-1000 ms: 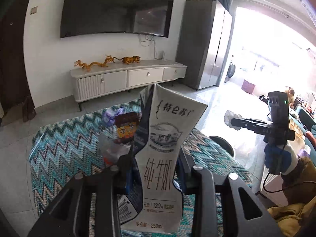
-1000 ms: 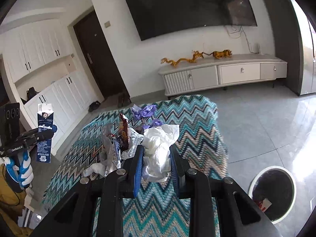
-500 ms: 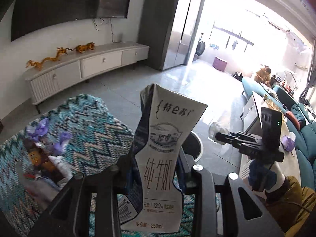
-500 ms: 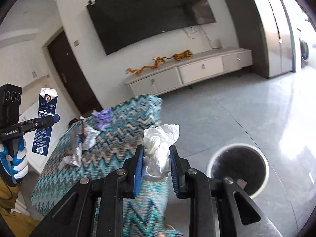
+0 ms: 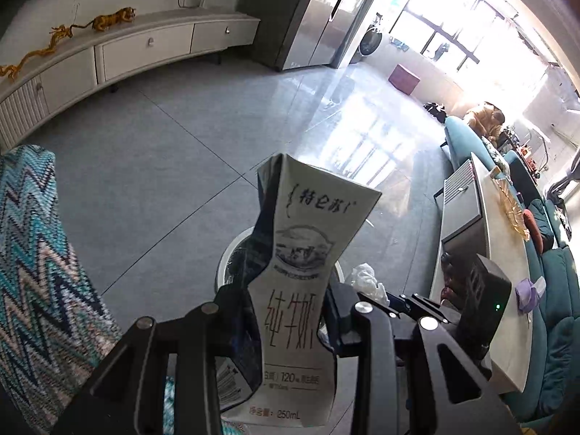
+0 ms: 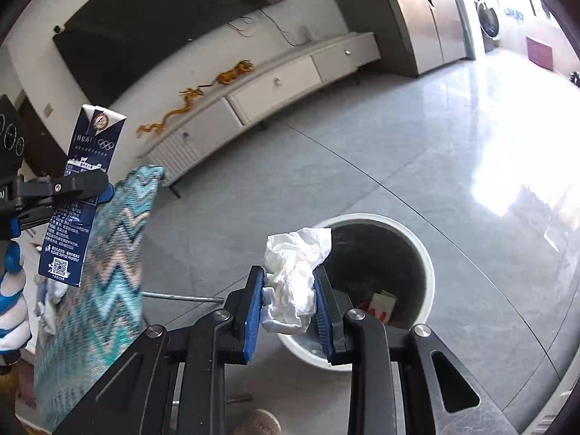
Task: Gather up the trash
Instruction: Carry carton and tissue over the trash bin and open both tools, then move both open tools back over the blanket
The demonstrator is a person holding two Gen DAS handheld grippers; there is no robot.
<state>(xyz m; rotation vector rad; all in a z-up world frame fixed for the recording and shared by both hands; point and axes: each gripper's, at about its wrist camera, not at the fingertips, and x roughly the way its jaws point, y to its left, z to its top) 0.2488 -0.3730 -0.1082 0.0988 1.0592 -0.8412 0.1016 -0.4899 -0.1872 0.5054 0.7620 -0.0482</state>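
Observation:
My left gripper is shut on a flattened white and dark blue milk carton, held upright; it also shows in the right wrist view. My right gripper is shut on a crumpled white tissue, held over the near rim of a round white trash bin with a dark inside and some scraps in it. In the left wrist view the bin is mostly hidden behind the carton, and the right gripper with the tissue is just to its right.
A table with a teal zigzag cloth stands left of the bin; it also shows in the left wrist view. A white TV cabinet lines the far wall. Grey tiled floor surrounds the bin. A teal sofa is at right.
Both grippers have swung right, away from the table, toward the bin. The tissue now hangs over the bin's rim and the carton is in front of the bin. Both grips are unchanged.

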